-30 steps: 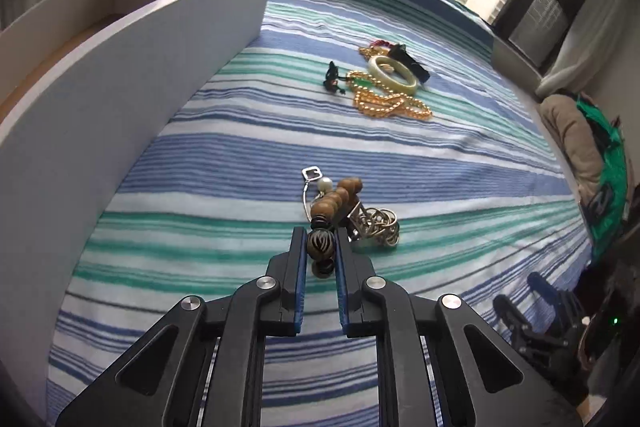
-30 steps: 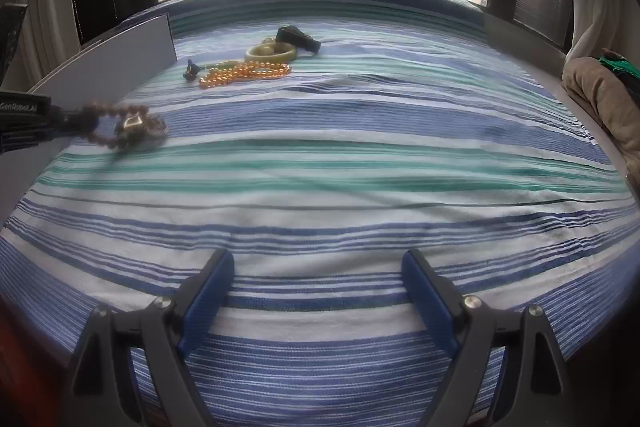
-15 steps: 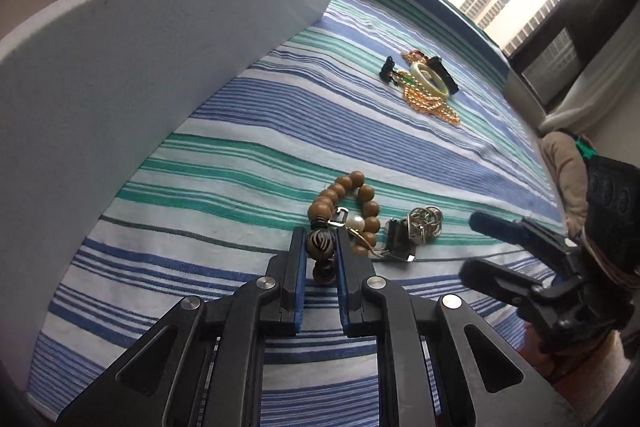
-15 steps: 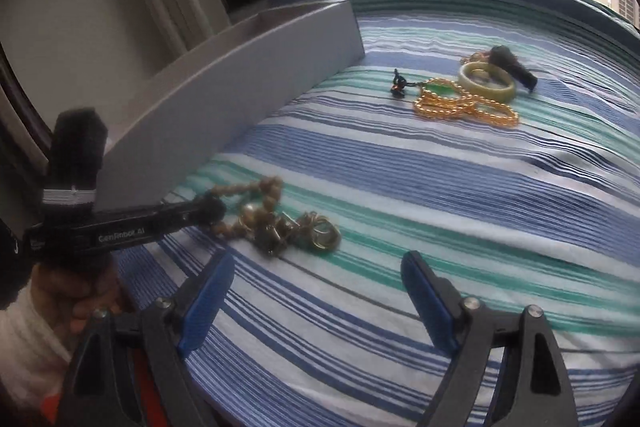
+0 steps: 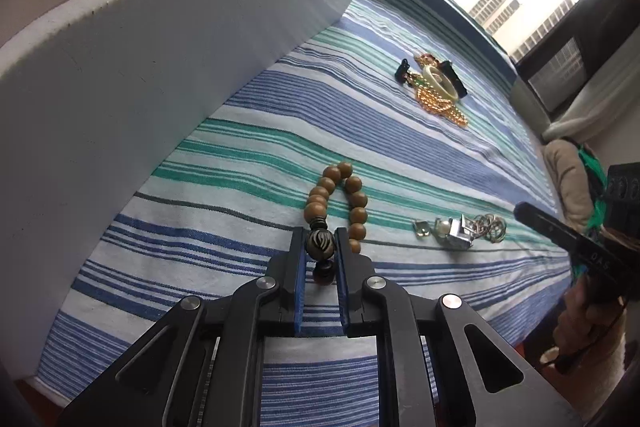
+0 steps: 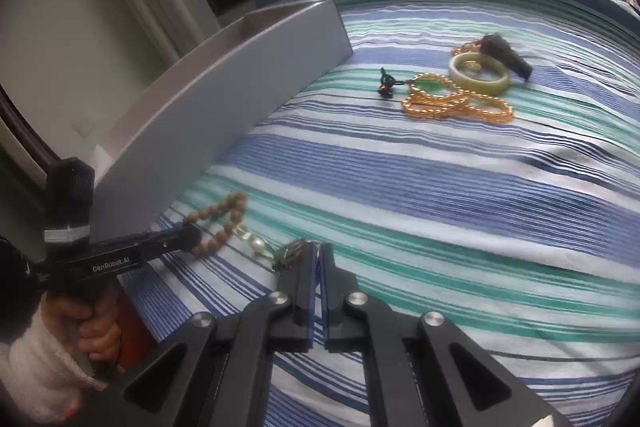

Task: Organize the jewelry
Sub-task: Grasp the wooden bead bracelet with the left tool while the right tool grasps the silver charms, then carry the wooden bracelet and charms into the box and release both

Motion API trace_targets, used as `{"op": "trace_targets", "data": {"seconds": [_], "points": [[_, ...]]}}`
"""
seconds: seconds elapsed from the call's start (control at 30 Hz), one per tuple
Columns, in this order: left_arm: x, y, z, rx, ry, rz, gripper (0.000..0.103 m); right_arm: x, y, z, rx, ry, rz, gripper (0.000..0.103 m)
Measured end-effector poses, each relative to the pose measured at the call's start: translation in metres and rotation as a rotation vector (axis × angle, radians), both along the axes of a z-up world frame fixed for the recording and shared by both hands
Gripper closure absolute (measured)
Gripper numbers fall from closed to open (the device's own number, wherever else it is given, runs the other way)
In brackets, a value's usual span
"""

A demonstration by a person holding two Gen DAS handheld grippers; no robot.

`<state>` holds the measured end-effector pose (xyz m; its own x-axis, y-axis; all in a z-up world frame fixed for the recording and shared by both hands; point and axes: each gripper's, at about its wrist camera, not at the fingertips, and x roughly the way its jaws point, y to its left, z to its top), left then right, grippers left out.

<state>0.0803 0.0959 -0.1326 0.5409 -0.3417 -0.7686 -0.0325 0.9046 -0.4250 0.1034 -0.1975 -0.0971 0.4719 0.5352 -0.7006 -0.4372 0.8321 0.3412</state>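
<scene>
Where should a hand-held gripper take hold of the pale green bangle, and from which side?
Take the pale green bangle across its band: one finger in the open centre, one outside. It lies flat on the striped cloth, so come from above. The near arc toward the gold bead necklace looks risky, and a black item crowds the far edge, so the left arc seems clearest.

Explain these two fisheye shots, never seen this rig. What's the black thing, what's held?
No robot: a person holds a handheld two-finger gripper in each hand, with a camera on each looking along the fingers. In the left wrist view, the left gripper is shut on the wooden bead bracelet. In the right wrist view, the right gripper is closed at the silver trinket cluster; I can't confirm it's pinched. All lies on a striped cloth, beside a grey tray. Farther off: a gold bead necklace and pale bangle.
</scene>
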Motion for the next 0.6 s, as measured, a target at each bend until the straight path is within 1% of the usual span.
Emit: {"op": "trace_targets", "data": {"seconds": [0.07, 0.17, 0.23, 0.27, 0.3, 0.33, 0.37, 0.4, 0.43, 0.47, 0.6], "points": [[-0.001, -0.001, 0.001, 0.015, 0.001, 0.000, 0.091, 0.000, -0.022, 0.007, 0.009, -0.006, -0.046, 0.102], [-0.003, -0.001, 0.000, 0.029, 0.012, -0.006, 0.091, 0.003, -0.048, 0.002, -0.020, 0.002, -0.121, 0.102], [-0.003, -0.003, -0.002, 0.040, 0.022, -0.015, 0.091, 0.006, -0.057, -0.005, -0.034, 0.020, -0.135, 0.098], [-0.004, -0.003, -0.003, 0.048, 0.027, -0.012, 0.091, 0.003, -0.057, -0.007, -0.043, 0.025, -0.124, 0.091], [-0.006, -0.002, -0.003, 0.049, 0.026, -0.007, 0.091, 0.002, -0.055, -0.008, -0.049, 0.023, -0.105, 0.081], [-0.007, -0.001, -0.003, 0.046, 0.022, -0.003, 0.091, -0.002, -0.053, -0.008, -0.056, 0.008, -0.089, 0.057], [-0.006, -0.001, -0.003, 0.047, 0.021, 0.001, 0.091, -0.005, -0.048, -0.008, -0.063, -0.019, -0.066, 0.045], [-0.005, -0.001, -0.003, 0.052, 0.021, 0.003, 0.091, -0.009, -0.042, -0.009, -0.079, -0.046, -0.031, 0.044], [-0.004, -0.002, -0.003, 0.061, 0.021, 0.008, 0.087, -0.009, -0.031, -0.011, -0.107, -0.064, 0.010, 0.044], [-0.003, -0.002, -0.002, 0.073, 0.020, 0.011, 0.086, -0.009, -0.023, -0.015, -0.141, -0.079, 0.046, 0.044], [0.000, -0.010, 0.000, 0.146, 0.019, 0.007, 0.084, 0.002, 0.013, -0.045, -0.309, -0.109, 0.182, 0.046]]}}
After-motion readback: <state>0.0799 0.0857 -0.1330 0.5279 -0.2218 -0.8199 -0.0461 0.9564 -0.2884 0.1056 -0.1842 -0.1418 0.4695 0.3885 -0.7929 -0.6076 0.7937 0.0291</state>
